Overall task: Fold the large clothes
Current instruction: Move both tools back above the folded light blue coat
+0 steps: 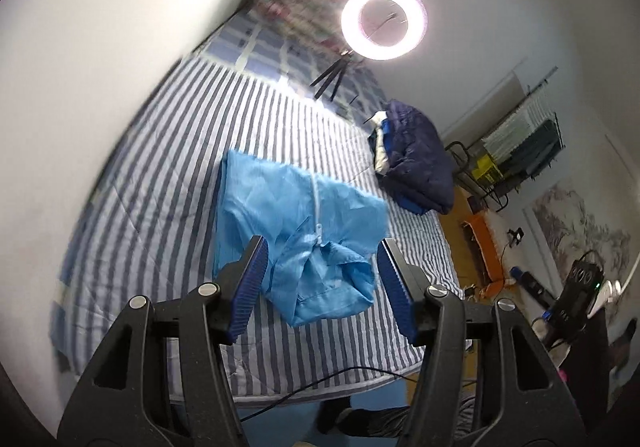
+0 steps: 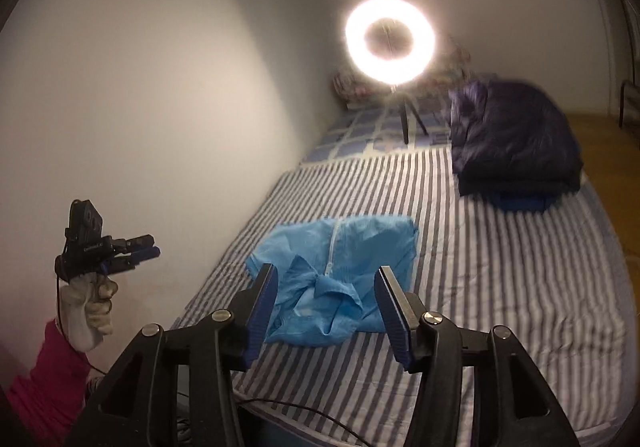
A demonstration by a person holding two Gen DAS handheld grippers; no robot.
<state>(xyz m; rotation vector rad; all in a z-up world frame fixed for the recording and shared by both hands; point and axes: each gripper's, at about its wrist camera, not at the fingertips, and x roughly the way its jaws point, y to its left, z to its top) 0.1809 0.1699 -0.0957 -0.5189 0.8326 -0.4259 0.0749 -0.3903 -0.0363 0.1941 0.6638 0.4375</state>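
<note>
Against the white wall, the striped bed [image 2: 500, 267] offers bare sheet on every side of the folded light blue garment [image 2: 332, 275] lying mid-mattress. Both grippers hover above its near edge, left gripper [image 1: 322, 267] and right gripper [image 2: 326, 295], jaws parted and empty. Dark folded clothes [image 2: 516, 143] and a ring light [image 2: 390, 39] sit farther back.

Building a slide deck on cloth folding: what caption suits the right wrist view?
Right gripper open above a folded light-blue garment on the striped bed, ring light behind.
</note>
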